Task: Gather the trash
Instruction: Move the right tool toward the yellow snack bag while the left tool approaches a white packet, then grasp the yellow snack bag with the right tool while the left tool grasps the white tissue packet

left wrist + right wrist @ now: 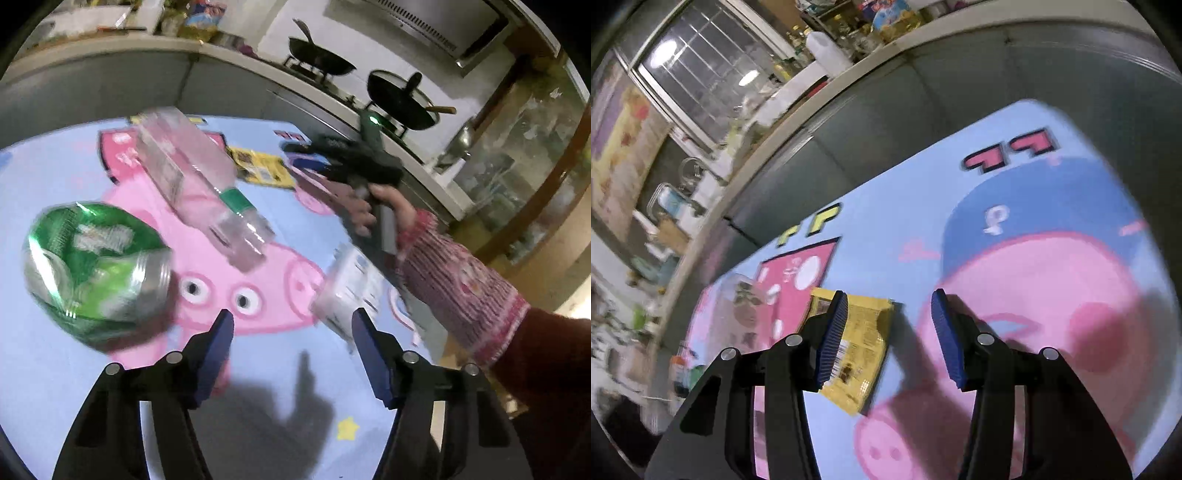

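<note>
On a blue table cover with a pink pig print (55, 173) lie a crushed green can (96, 269) at the left, a clear plastic bottle with a green label (199, 181) in the middle, a white crumpled carton (351, 288) at the right and a yellow wrapper (262, 166) farther back. My left gripper (291, 325) is open and empty above the pig's face, between can and carton. My right gripper (890, 310) is open and empty, with the yellow wrapper (860, 350) under its left finger. It also shows in the left wrist view (306, 151), held by a hand.
A grey counter (229, 85) runs behind the table with two black woks (321, 59) on a stove. A glass cabinet (524, 155) stands at the right. In the right wrist view the clear bottle (742, 306) lies left of the wrapper and cluttered shelves (683, 206) stand beyond.
</note>
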{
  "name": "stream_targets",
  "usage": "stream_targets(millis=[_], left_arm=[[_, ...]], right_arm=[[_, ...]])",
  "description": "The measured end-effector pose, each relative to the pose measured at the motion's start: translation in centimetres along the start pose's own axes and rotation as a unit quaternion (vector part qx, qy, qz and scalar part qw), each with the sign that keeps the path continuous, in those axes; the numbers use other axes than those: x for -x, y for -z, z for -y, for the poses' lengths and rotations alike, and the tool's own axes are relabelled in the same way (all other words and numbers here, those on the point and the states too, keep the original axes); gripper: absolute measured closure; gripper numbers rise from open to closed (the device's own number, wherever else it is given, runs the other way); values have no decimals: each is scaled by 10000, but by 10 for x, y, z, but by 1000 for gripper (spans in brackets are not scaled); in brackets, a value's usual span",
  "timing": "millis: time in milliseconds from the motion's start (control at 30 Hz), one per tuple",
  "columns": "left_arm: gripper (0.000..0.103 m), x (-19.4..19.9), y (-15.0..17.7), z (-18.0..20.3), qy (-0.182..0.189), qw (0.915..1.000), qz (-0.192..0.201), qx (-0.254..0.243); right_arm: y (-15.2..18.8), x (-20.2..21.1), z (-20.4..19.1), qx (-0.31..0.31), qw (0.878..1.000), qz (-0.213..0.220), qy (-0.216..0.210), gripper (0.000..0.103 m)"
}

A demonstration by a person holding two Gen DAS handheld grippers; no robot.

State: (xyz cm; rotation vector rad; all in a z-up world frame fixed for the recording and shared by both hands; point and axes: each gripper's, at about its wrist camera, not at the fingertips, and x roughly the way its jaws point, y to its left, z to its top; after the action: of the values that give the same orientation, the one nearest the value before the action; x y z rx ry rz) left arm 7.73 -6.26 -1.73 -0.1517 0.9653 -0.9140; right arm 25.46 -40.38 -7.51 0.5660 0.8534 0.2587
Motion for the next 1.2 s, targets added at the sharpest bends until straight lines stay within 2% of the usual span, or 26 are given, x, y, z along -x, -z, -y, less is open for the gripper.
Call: stream_targets(millis=[33, 67, 100, 133, 167, 233, 333, 400, 433, 500, 533, 600, 667, 800, 867, 900, 933, 967, 1000, 1067, 1200], left_arm=[[38, -5, 0, 3, 83, 10000, -38, -39], [38, -9, 0, 7, 137, 9998, -49, -102], [38, -13, -2, 12, 175, 9997, -50, -169], [38, -16, -2, 18, 204, 9995, -48, -227], [38, -18, -2, 21, 227, 9994, -49, -270], [38, -23, -4, 30, 276, 9990, -66, -357], [37, -30, -4, 41, 244, 9985, -143, -460], [32, -34, -3, 47, 225, 9984, -189, -474], [27, -36, -4, 50, 183, 9985, -203, -476], [22, -43, -7, 56, 40, 9986, -183, -491], [19, -48, -8, 60, -54, 9984, -174, -539], [18, -60, -11, 69, -247, 9973, -196, -670], [14, -74, -11, 84, -342, 9946, -205, -963], [10, -104, -7, 110, -726, 9842, -244, -1596], [10, -120, -2, 116, -1008, 9762, -303, -1896], [11, -131, 2, 118, -1238, 9693, -357, -2094], [18, -140, 4, 118, -1404, 9638, -413, -2227], [34, -145, 7, 117, -1507, 9605, -460, -2293], [34, -149, 10, 114, -1577, 9574, -459, -2376], [40, -143, 11, 109, -1430, 9605, -398, -2356], [42, -122, 10, 80, -1228, 9754, -333, -1798]], right_arm=[[-1, -2, -1, 54, 10000, 8, -16, 56], [0, -6, -5, 149, 9999, -18, -69, 61], [1, -10, -7, 161, 9996, -115, -180, 71], [4, -13, -7, 165, 9991, -241, -291, 92], [9, -18, -11, 234, 9983, -408, -353, 101], [20, -16, -23, 531, 9968, -489, -357, 102], [35, 1, -28, 568, 9966, -328, -504, 102], [46, 20, -26, 439, 9971, -157, -597, 102], [49, 27, -24, 390, 9975, -99, -588, 102], [58, 39, -17, 208, 9990, -28, -406, 102], [61, 45, -10, 21, 9994, -14, -358, 99], [64, 54, -1, -146, 9995, 9, -293, 90], [67, 60, 5, -243, 9994, 10, -229, 45], [68, 65, 8, -220, 9996, 14, -166, 43], [65, 63, 8, -184, 9997, -11, -189, 47], [63, 60, 7, -164, 9997, -49, -201, 48], [60, 57, 5, -141, 9997, -72, -200, 50], [56, 52, 2, -89, 9997, -100, -204, 52], [51, 45, -2, -13, 9997, -132, -227, 53], [43, 33, -8, 91, 9994, -187, -265, 54], [25, 2, -16, 181, 9988, -288, -341, 55]])
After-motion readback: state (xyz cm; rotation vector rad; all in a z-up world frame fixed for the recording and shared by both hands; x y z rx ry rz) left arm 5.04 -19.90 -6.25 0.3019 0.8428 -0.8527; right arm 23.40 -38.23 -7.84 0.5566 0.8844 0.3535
